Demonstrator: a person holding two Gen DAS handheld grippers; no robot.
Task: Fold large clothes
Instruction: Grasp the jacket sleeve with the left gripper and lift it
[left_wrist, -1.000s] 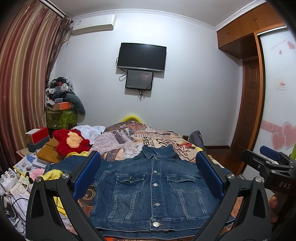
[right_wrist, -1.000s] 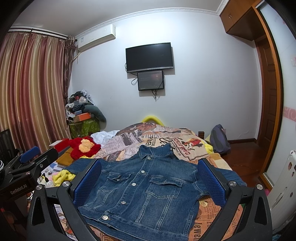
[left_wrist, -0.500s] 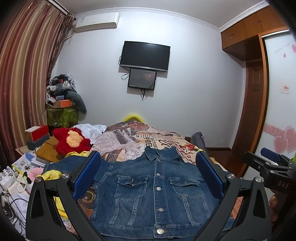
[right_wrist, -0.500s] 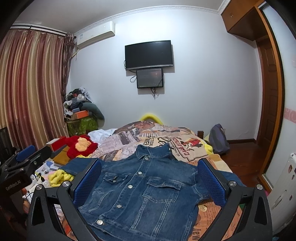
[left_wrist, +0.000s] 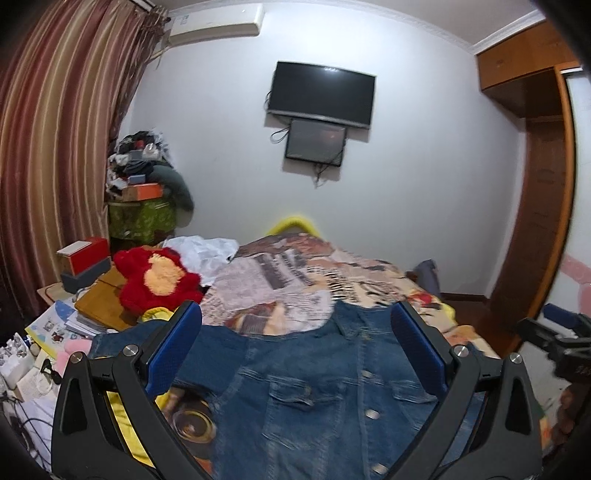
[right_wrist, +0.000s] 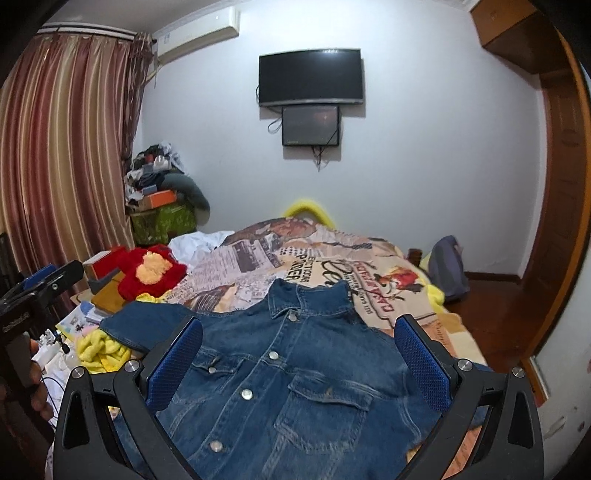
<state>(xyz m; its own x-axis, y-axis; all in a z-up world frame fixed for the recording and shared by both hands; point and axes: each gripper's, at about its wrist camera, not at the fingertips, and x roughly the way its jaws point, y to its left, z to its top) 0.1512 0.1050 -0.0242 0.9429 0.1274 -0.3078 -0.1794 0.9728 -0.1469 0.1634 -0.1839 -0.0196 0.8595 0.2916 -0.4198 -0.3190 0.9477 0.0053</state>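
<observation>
denim jacket (right_wrist: 288, 373) lies front-up and buttoned on the near part of the bed (right_wrist: 373, 273), collar toward the far wall, hem toward the cameras. one short sleeve spread out to the left, reaching toward the bed's left edge; right sleeve mostly hidden behind the right gripper's finger, cannot tell how it lies. body looks flat, a few wrinkles around the chest pockets. no fold visible anywhere, so judging from this the task is at the very start: sleeves to bring in, sides to fold over, then hem up to collar, all left to do.

left gripper (left_wrist: 295, 354) released, blue pads wide apart, hovering over the jacket's left half near the sleeve, gripping nothing. right gripper (right_wrist: 299, 362) also spread wide and empty, above the jacket's middle/right chest. neither touches the cloth as far as visible. left view is motion-blurred.

each gripper shows at the edge of the other's view, well apart from each other.

bed covered with a newspaper-print blanket (right_wrist: 332, 266). red plush toy (right_wrist: 151, 273) on the left side beyond the sleeve, yellow cloth (right_wrist: 99, 350) just beside the sleeve's near edge, white garment (right_wrist: 195, 247) farther back. tv (right_wrist: 310, 77) on the far wall, striped curtain (right_wrist: 66, 155) far left, wooden door (right_wrist: 557, 221) on the right.
</observation>
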